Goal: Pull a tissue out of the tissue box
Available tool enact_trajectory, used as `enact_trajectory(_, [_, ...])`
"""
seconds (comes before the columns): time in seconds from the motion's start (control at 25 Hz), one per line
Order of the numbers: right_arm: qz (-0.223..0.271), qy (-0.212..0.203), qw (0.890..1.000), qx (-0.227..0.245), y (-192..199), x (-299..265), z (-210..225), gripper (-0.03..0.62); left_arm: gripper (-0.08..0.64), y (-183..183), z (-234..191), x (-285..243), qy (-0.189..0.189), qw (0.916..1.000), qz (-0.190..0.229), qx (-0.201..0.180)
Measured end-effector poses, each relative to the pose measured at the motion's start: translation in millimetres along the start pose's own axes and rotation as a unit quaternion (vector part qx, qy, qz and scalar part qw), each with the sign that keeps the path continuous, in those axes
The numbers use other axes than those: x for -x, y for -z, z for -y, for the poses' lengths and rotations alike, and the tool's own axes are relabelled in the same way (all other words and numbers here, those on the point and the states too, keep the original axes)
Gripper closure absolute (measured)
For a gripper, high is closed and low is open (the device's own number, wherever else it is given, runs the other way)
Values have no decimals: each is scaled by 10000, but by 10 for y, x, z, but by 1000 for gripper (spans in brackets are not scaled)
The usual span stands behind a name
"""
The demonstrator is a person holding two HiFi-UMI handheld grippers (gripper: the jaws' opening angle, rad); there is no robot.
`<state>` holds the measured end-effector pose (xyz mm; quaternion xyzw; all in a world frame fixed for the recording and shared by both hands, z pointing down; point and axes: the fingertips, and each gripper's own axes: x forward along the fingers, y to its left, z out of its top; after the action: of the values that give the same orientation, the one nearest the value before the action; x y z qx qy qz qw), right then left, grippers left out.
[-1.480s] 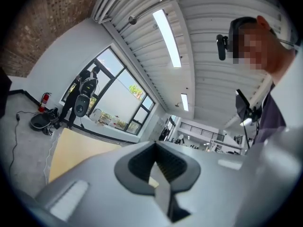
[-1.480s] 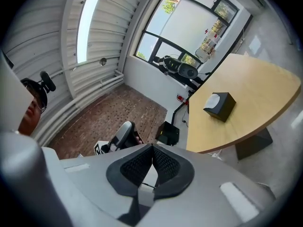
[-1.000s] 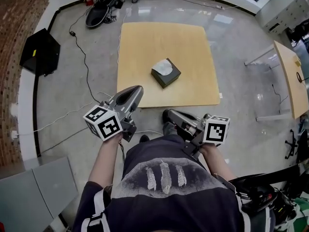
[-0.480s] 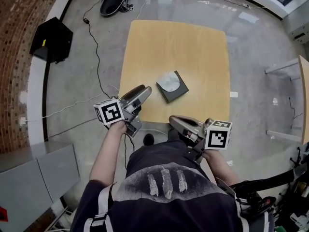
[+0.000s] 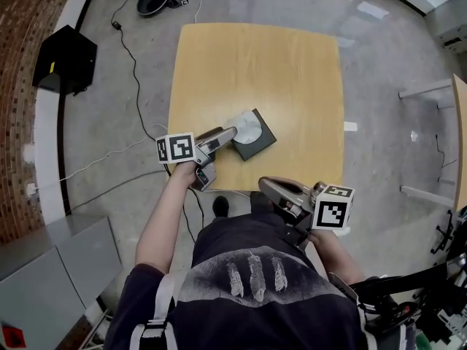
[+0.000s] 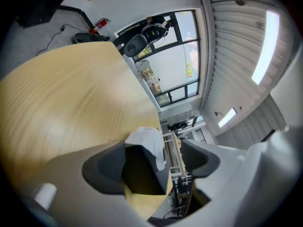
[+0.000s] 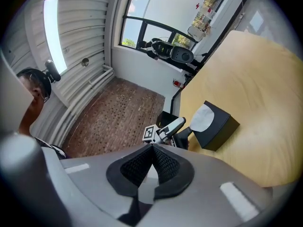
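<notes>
Pale wood table point(image 5: 255, 64) fills the upper middle of the head view. The dark tissue box point(image 5: 260, 141) sits near its lower edge, a white tissue point(image 5: 244, 126) puffing out of the top. The left gripper point(image 5: 230, 132) reaches in from the lower left, its tips right at the box. Its jaws have just been opening and stand wide, with the tissue and a corner of the box showing between them, neither one gripped. The right gripper point(image 5: 264, 185) hangs below the table edge at lower centre, jaws closed together on nothing.
</notes>
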<state>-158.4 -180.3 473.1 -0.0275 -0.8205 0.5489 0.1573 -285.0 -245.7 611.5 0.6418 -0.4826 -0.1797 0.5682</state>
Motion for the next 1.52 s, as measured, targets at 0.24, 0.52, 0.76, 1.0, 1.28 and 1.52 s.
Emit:
enact_trajectory(0.24, [83,144,9999,17,-17,135,82,607,238,57,-129,-72,-306,9993,114,-172])
enact_trajectory(0.52, [52,183,9998,84,16,148,101,607,249,84,-189,-142,-400,9989,-54,-239])
enact_trajectory(0.76, [59,285,9994,177,41,191,133,606,348,20,-255,-107,-658,9953,-55,-704])
enact_trajectory(1.0, [129,321,9993,159,40,199,150,607,458,-159,-169,-28,-876,9872,267,-1309])
enact_trajectory(1.28, [150,291,9993,199,35,209,148,606,442,-280,65,-1,-355,9888,529,-1352])
enact_trajectory(1.52, [145,291,9992,231,46,217,148,607,511,-263,3,-31,-566,9874,412,-1416])
